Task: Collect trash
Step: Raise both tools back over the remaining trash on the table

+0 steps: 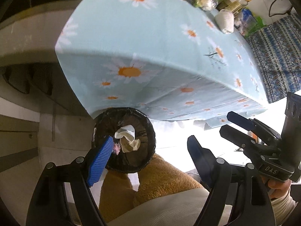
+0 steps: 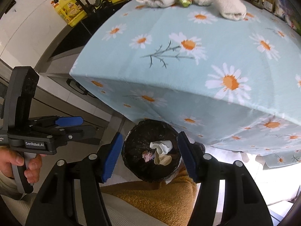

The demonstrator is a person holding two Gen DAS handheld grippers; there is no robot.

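Trash (image 2: 160,151) lies inside the black bin (image 2: 135,137) at lower centre, below the flowered surface (image 2: 188,71). Both the left hand-held gripper (image 1: 150,160) and right hand-held gripper (image 2: 148,154) are open and hold nothing. Next move, I think: find more trash on the surface.

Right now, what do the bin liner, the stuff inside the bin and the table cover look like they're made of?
The bin liner looks like thin black plastic film: glossy and wrinkled. The white trash seems crumpled paper or tissue, matte with soft folds; the small pink scrap is too small to tell. The table cover looks like printed woven cloth, matte, creased at the edge.
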